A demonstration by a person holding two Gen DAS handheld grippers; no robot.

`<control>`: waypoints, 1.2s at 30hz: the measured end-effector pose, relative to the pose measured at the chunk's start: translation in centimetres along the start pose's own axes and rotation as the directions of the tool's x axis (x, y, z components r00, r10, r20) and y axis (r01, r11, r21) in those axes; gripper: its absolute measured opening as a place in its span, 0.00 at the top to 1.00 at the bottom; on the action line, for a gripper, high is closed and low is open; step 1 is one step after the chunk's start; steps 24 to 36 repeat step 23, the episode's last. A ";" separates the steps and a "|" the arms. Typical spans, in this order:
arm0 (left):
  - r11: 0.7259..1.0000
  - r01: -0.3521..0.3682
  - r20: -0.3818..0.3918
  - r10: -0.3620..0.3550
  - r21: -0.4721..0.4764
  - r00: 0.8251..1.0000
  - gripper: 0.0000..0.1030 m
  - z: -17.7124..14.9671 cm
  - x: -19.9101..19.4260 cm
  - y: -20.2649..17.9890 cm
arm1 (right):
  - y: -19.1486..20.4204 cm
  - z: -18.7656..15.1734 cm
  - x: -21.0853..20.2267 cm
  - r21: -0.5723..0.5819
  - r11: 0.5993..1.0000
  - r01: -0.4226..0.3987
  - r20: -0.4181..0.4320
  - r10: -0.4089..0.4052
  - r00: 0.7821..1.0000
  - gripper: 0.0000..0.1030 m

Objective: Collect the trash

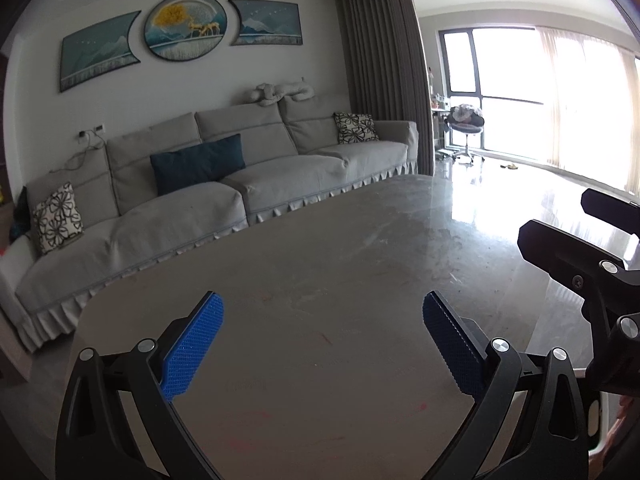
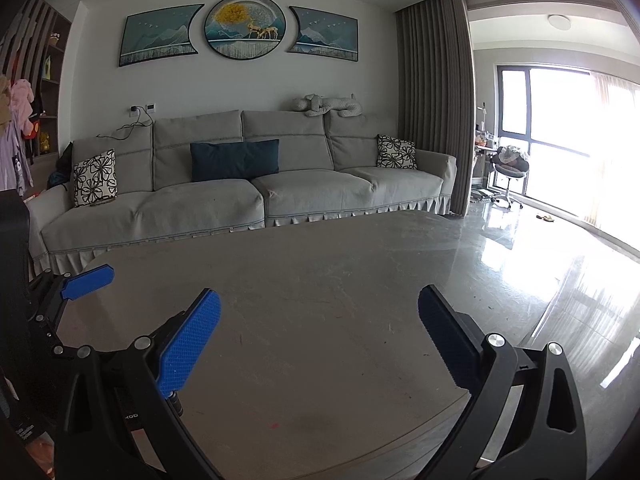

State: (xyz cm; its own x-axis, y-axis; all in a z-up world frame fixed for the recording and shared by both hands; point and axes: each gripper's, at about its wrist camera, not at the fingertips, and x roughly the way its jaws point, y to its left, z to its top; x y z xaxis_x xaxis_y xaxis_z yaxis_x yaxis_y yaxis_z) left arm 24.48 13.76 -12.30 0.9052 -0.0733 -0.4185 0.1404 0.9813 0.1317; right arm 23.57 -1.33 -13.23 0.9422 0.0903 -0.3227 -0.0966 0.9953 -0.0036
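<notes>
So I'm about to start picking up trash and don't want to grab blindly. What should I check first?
1. Left gripper open, holding nothing: ok.
2. Right gripper open, holding nothing: ok.
3. Trash visible on the table: not ok, only scuffs and marks show.
4. Bin or bag in view: not ok, none seen.
5. Grippers apart from each other: ok.
6. Small item on the floor by the window is trash: cannot tell.

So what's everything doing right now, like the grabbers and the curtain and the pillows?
left gripper: open, holding nothing, above the table
right gripper: open, holding nothing, above the table
table: bare where it shows, smudged
grey curtain: pulled aside, bunched
teal pillow: leaning on the sofa back
sofa: covered, nobody sitting
plush toy: lying along the sofa top
</notes>
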 end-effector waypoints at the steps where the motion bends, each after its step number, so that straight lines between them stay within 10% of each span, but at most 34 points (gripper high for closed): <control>1: 1.000 -0.002 0.001 0.002 0.000 1.000 0.05 0.0 -0.1 -0.1 | 0.0 0.0 0.0 -0.001 1.000 0.000 -0.002 0.000 1.000 0.05; 36: 0.999 -0.001 0.016 0.002 -0.036 1.000 0.05 0.3 -0.5 0.4 | 0.6 0.1 -0.5 -0.007 1.000 0.013 0.000 -0.013 1.000 0.05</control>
